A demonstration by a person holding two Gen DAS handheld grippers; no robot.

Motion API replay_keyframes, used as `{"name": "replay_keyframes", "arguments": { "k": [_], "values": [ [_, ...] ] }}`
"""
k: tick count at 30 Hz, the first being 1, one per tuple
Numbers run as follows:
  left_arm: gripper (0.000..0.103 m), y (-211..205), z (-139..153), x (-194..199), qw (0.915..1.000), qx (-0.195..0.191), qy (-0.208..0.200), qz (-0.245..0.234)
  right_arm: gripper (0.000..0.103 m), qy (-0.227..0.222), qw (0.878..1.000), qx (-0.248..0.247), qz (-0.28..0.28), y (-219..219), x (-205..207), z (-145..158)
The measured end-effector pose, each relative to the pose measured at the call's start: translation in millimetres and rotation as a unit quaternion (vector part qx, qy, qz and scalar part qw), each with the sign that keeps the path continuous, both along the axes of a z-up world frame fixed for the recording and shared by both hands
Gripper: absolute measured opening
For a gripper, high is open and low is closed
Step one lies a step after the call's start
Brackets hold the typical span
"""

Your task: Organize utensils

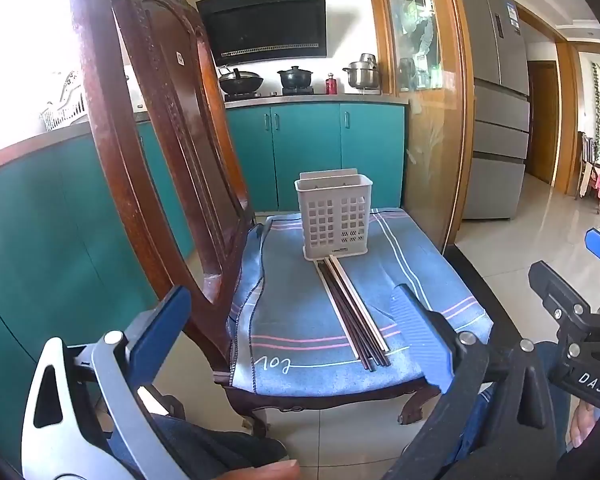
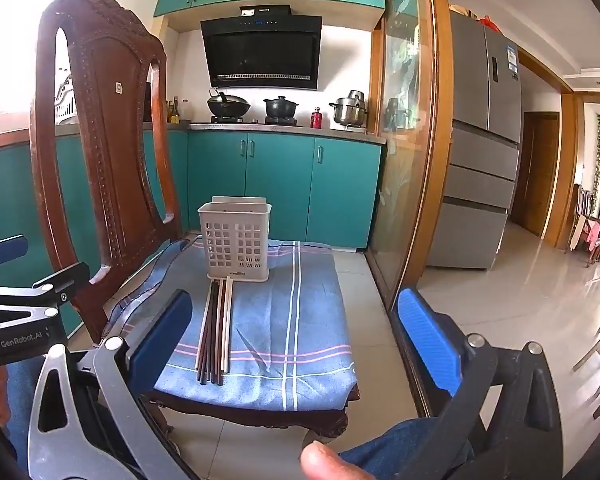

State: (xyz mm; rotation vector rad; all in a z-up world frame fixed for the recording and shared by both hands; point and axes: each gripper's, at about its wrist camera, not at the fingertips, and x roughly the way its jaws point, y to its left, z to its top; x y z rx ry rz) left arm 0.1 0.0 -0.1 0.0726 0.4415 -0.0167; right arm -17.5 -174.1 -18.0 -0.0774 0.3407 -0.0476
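A bundle of dark and pale chopsticks [image 1: 354, 314] lies on a blue striped cloth [image 1: 300, 320] over a wooden chair seat. It also shows in the right wrist view [image 2: 216, 326]. A grey perforated utensil holder [image 1: 334, 216] stands upright at the far end of the chopsticks, also in the right wrist view [image 2: 236, 238]. My left gripper [image 1: 296, 328] is open and empty, held back from the seat's near edge. My right gripper [image 2: 296, 330] is open and empty, also short of the seat. Each gripper shows at the edge of the other's view.
The carved wooden chair back [image 1: 156, 120] rises on the left. Teal kitchen cabinets [image 1: 312, 152] and a stove with pots stand behind. A glass sliding door [image 2: 408, 140] and a fridge [image 2: 484, 152] are on the right. Tiled floor surrounds the chair.
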Motion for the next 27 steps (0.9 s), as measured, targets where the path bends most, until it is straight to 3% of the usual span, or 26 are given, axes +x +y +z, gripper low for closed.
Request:
{"name": "replay_keyframes", "arguments": {
  "k": [27],
  "values": [
    [0.099, -6.9, -4.6, 0.4, 1.0, 0.004, 0.002, 0.0, 0.1, 0.003, 1.0, -0.003, 0.014, 3.9, -2.3, -1.3]
  ]
}}
